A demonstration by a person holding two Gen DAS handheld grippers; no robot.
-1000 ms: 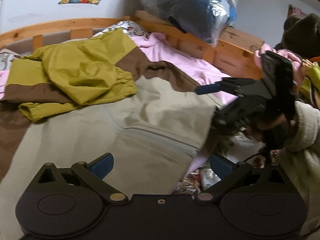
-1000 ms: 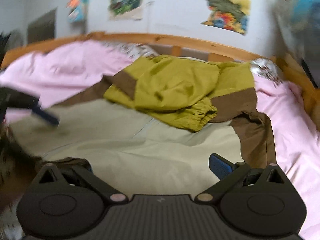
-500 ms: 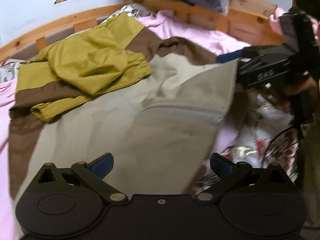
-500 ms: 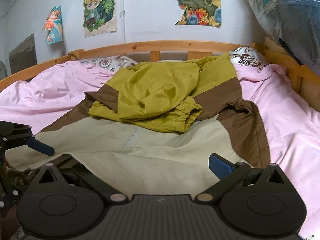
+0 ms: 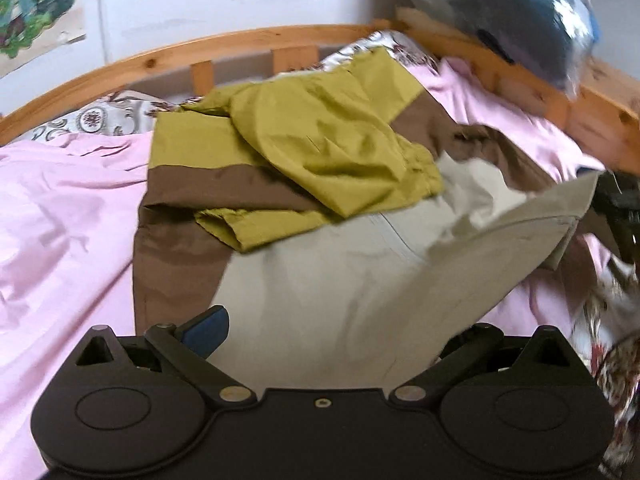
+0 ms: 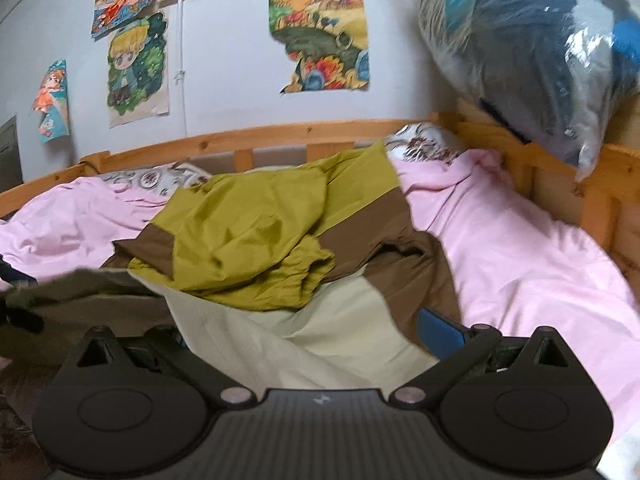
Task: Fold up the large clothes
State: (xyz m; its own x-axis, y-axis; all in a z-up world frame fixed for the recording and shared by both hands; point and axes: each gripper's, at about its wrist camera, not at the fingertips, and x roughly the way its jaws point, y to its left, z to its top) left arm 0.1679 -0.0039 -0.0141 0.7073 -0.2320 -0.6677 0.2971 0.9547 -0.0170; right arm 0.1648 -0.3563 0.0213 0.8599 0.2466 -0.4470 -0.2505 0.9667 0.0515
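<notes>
A large jacket in beige, brown and olive-yellow (image 5: 320,184) lies on a pink bed sheet (image 5: 64,232); its yellow sleeves are folded over the chest. My left gripper (image 5: 324,332) sits at the beige hem, whose cloth rises over and hides the right finger; the blue left pad (image 5: 204,330) shows. My right gripper (image 6: 304,336) is at the other hem corner of the jacket (image 6: 256,236); beige cloth covers its left finger and only the blue right pad (image 6: 440,334) shows. The hem is lifted off the bed between both grippers. The right gripper also shows at the left wrist view's right edge (image 5: 620,208).
A wooden bed rail (image 6: 280,140) runs along the back and right. A big plastic bag of dark and blue bedding (image 6: 532,48) rests on the right rail. Patterned pillows (image 5: 100,120) lie at the head. Posters (image 6: 320,36) hang on the wall.
Both grippers have lifted the beige hem off the bed and carried it toward the yellow sleeves. The cloth now rises over the inner fingers of both grippers.
</notes>
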